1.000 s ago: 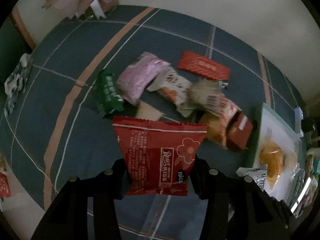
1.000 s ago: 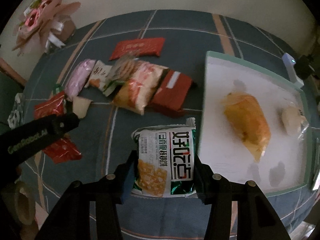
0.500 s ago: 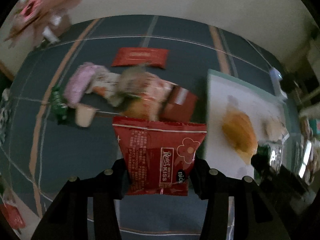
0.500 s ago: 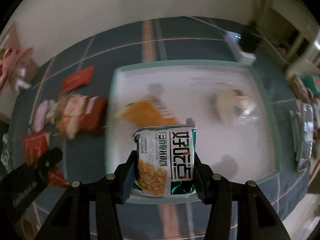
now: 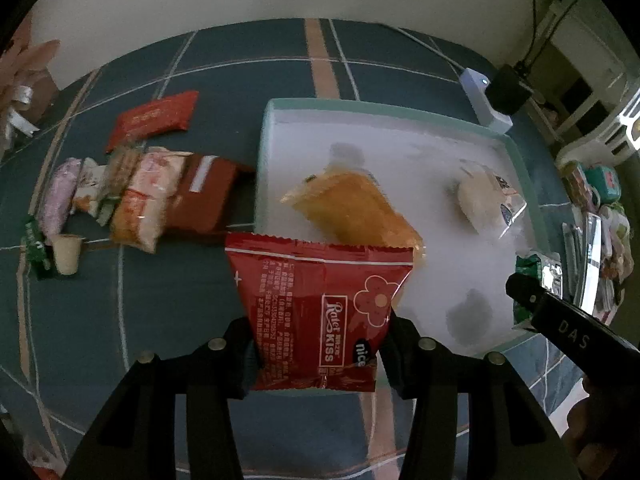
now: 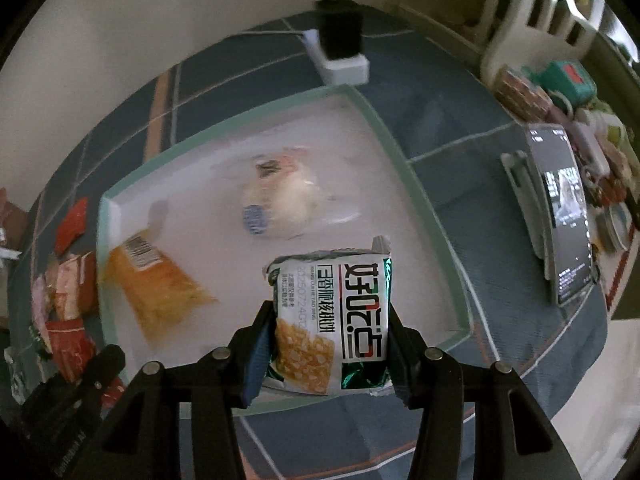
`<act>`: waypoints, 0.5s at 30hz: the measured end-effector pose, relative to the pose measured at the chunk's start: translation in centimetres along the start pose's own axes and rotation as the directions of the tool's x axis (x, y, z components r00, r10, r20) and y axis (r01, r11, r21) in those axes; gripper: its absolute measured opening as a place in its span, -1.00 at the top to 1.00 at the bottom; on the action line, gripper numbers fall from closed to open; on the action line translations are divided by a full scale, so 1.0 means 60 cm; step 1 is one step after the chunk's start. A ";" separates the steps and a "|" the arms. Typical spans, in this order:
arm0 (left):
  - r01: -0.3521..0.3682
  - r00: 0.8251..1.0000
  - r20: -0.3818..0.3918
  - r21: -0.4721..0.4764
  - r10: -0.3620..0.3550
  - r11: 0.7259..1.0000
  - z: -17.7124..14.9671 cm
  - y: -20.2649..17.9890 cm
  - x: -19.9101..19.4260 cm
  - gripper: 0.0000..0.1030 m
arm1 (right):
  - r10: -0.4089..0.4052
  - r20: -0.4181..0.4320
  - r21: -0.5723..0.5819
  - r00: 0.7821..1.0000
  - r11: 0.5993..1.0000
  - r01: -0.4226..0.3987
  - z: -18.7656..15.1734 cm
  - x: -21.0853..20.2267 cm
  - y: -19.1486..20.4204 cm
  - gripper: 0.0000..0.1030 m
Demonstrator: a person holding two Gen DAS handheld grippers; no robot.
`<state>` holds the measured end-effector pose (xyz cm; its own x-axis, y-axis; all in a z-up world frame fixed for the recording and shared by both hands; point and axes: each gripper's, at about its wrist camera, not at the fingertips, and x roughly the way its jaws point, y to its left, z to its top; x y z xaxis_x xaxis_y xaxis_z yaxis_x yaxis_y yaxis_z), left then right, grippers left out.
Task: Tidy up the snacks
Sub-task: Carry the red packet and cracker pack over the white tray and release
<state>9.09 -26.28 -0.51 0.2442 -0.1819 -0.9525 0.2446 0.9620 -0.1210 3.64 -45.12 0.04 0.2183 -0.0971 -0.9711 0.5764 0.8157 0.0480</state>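
My left gripper (image 5: 318,354) is shut on a red snack packet (image 5: 316,308), held over the near left corner of the white tray (image 5: 264,152). My right gripper (image 6: 330,354) is shut on a white-and-green snack packet (image 6: 332,316), hanging above the tray's (image 6: 404,160) near right part. In the tray lie an orange packet (image 5: 356,208) (image 6: 156,284) and a clear-wrapped pale bun (image 5: 484,204) (image 6: 280,204). Several loose snacks (image 5: 148,196) are heaped on the blue cloth left of the tray, with a red packet (image 5: 154,120) behind them. The right gripper's body (image 5: 568,328) shows at the left wrist view's right edge.
A white power strip with a black plug (image 6: 342,52) lies behind the tray. A phone on a stand (image 6: 564,216) and a pile of small items (image 6: 560,92) sit to the right. A green packet (image 5: 36,244) and a small cup (image 5: 66,254) lie far left.
Both grippers have swept from the snack heap rightwards to the tray, each carrying its packet. The views rolled; the tray now fills the middle of both.
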 end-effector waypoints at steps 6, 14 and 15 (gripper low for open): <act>0.010 0.999 0.037 0.013 -0.010 1.000 0.000 -0.011 0.003 0.00 | -0.007 -0.010 0.009 1.000 1.000 0.007 0.002 0.010 -0.007 -0.03; 0.023 0.998 0.061 0.023 -0.025 0.999 0.004 -0.011 0.004 0.00 | 0.007 0.000 -0.016 1.000 1.000 -0.007 0.003 0.009 0.004 -0.03; 0.024 0.998 0.060 0.023 -0.025 0.999 0.003 -0.011 0.005 -0.01 | 0.008 0.001 -0.018 1.000 1.000 -0.008 0.002 0.007 0.006 -0.03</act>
<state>9.19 -27.02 -0.64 0.2941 -0.2178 -0.9306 0.2716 0.9526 -0.1371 4.00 -44.94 -0.33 0.2240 -0.0914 -0.9703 0.5602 0.8267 0.0514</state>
